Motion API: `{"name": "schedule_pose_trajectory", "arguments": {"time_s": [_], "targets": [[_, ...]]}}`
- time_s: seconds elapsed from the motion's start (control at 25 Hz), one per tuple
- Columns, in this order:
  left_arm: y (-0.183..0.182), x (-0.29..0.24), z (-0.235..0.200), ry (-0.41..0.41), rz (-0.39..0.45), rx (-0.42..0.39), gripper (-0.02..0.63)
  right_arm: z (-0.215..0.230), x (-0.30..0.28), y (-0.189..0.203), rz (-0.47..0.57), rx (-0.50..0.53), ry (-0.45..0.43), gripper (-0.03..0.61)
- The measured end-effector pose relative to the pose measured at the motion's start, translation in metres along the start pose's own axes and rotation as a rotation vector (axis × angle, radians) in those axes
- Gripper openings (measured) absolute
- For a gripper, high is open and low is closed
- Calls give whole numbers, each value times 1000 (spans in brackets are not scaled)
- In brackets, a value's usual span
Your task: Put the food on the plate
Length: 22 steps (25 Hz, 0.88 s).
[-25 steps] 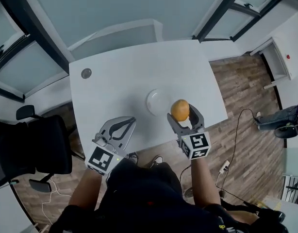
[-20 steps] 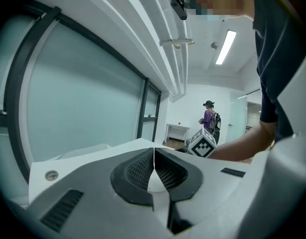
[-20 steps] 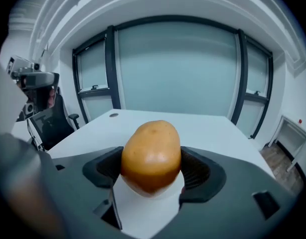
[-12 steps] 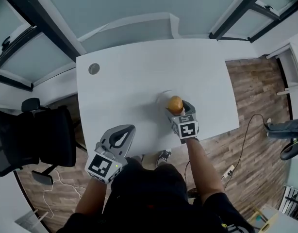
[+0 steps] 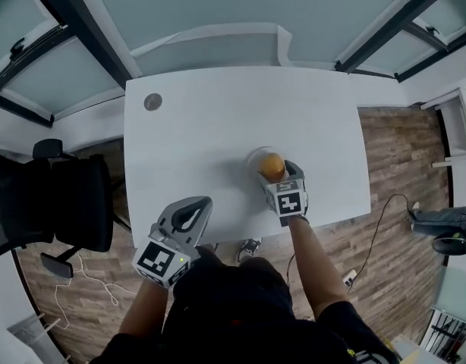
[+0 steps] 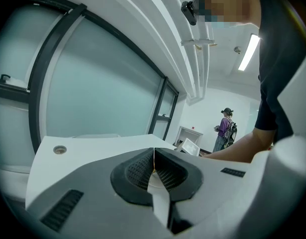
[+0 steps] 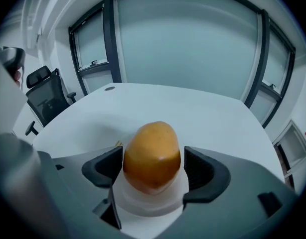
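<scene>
An orange-brown potato [image 5: 272, 165] [image 7: 152, 156] stands upright between the jaws of my right gripper [image 5: 278, 171] [image 7: 152, 172], which is shut on it. Its lower end sits right over the small white plate [image 5: 253, 156] [image 7: 149, 204], on or just above it. The plate lies near the front middle of the white table [image 5: 218, 120]. My left gripper [image 5: 200, 203] [image 6: 154, 156] hangs off the table's front edge, left of the plate, shut with its pads together and nothing in them.
A round grey grommet [image 5: 152, 101] [image 6: 59, 149] sits at the table's far left corner. A black office chair [image 5: 51, 203] [image 7: 48, 96] stands left of the table. Glass walls run behind it. A person [image 6: 226, 128] stands far off. A cable [image 5: 373, 230] lies on the wood floor at right.
My right gripper carried the potato from the table's front right edge inward and down over the plate. The left gripper stayed shut near the front edge.
</scene>
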<state>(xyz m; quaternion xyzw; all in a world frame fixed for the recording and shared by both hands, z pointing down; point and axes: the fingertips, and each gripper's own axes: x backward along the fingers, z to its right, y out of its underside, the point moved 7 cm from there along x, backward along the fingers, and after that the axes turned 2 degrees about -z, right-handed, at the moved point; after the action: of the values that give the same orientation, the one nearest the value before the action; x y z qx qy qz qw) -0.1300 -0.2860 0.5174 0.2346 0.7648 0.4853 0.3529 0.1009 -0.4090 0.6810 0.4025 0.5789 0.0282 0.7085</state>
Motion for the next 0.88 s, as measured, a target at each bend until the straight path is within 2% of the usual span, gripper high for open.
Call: {"name": "schedule_pose_trajectory", "arguments": {"time_s": [0.16, 0.36, 0.4, 0.44, 0.48, 0.6, 0.88], "targets": [[-12, 5, 7, -19, 21, -13, 23, 8, 38, -9, 106, -13, -8, 373], [-24, 7, 26, -12, 30, -56, 23, 19, 122, -22, 386, -60, -2, 359], [-27, 7, 30, -11, 28, -68, 23, 21, 140, -24, 432, -68, 28, 271], [-30, 7, 34, -10, 28, -82, 23, 23, 155, -25, 468, -83, 63, 154], [-33, 7, 38, -8, 37, -96, 23, 24, 170, -25, 497, -104, 90, 104], [-47, 7, 53, 4, 79, -131, 23, 23, 211, -26, 581, -146, 113, 57], [-82, 4, 97, 55, 150, -212, 23, 21, 305, -36, 763, -80, 127, 37]]}}
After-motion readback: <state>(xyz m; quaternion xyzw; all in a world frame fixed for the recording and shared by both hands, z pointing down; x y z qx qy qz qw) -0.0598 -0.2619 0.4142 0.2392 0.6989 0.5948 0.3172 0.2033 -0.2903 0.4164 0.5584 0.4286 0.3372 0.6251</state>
